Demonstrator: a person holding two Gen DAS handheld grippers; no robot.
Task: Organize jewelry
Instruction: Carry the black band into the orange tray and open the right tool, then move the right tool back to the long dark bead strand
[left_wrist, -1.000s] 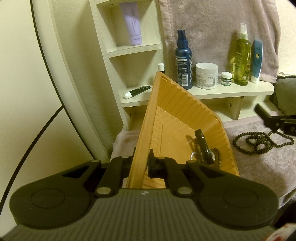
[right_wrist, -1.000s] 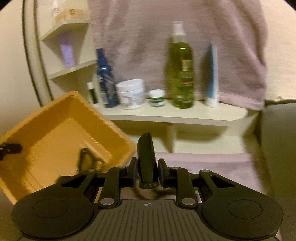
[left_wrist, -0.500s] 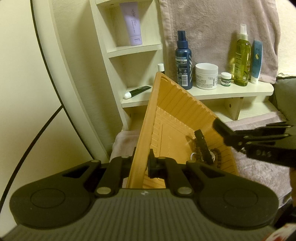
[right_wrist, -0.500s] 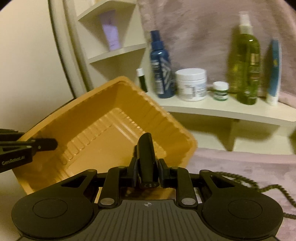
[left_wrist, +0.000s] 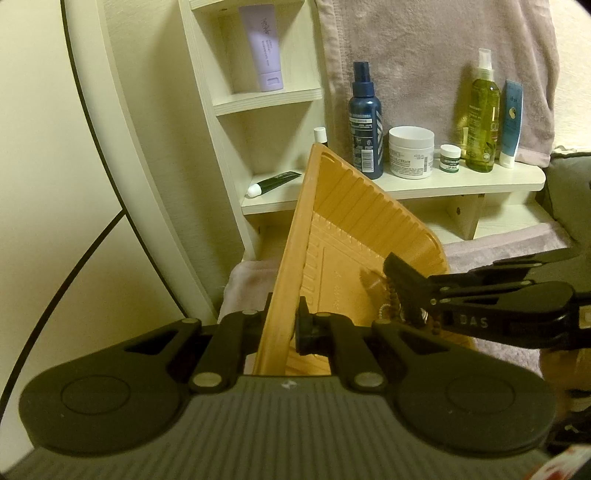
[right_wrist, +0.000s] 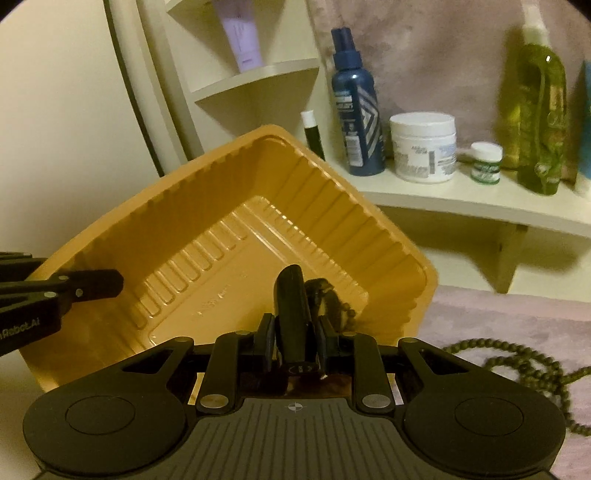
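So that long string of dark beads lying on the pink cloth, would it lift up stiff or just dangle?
The bead string would probably dangle: it lies in loose, overlapping loops on the cloth. Lifted at one point, the rest would likely trail. The small round beads might slip between fingers.

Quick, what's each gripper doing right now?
Left gripper: closed on the edge of the orange tray.
Right gripper: closed on a black clip over the tray.
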